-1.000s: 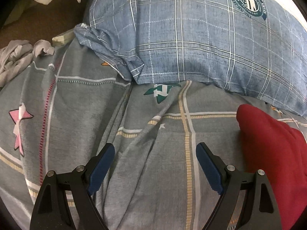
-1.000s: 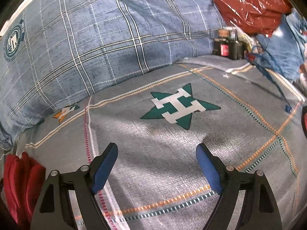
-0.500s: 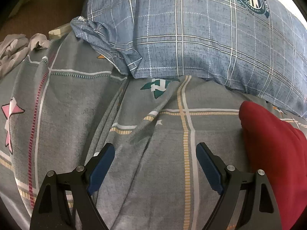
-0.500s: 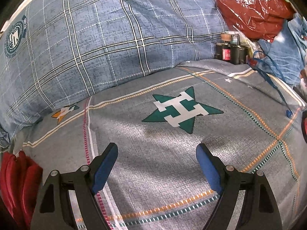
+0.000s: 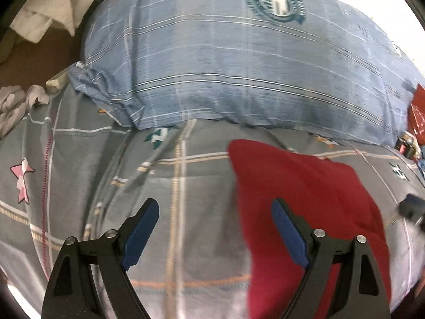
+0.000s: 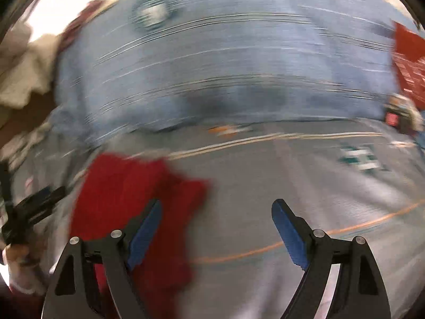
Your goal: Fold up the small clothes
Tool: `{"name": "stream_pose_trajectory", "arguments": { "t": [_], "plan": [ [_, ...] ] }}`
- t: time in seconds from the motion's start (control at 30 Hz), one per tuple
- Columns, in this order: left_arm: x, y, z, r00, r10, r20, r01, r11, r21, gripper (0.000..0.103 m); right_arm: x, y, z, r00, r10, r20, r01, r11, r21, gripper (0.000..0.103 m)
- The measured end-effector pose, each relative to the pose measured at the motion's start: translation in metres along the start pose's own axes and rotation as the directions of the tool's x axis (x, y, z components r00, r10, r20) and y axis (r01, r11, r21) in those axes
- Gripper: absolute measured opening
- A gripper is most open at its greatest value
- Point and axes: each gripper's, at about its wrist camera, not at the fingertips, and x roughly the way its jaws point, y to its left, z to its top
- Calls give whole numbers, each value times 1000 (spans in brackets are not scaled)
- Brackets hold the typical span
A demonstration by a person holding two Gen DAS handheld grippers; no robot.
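A red garment (image 5: 300,194) lies flat on the grey patterned bedsheet (image 5: 79,164), right of centre in the left wrist view. My left gripper (image 5: 215,228) is open and empty above the sheet, its right finger over the garment's left part. In the blurred right wrist view the red garment (image 6: 127,194) lies at lower left. My right gripper (image 6: 216,228) is open and empty, its left finger over the garment's right edge. The left gripper shows at the far left of that view (image 6: 32,212).
A large blue plaid pillow (image 5: 239,69) lies behind the garment. Crumpled pale cloth (image 5: 16,106) sits at the far left, white fabric (image 5: 50,8) at top left. Small dark bottles (image 5: 405,145) and a red plastic bag (image 6: 409,63) stand at the right.
Both grippers have pulled back and swung toward the red garment, which now fills more of each view. The right view is heavily motion-blurred. Both grippers stay open.
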Motion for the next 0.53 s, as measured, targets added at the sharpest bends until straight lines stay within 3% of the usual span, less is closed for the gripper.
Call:
{"name": "stream_pose_trajectory", "arguments": {
  "t": [0.27, 0.53],
  "plan": [
    [-23, -18, -18, 1000, -26, -13, 26, 999, 25, 87, 13, 65, -24, 999, 19, -45, -24, 993, -119, 86],
    [-20, -19, -19, 998, -64, 1, 64, 998, 11, 86, 14, 66, -24, 999, 17, -50, -23, 993, -116, 86]
  ]
}}
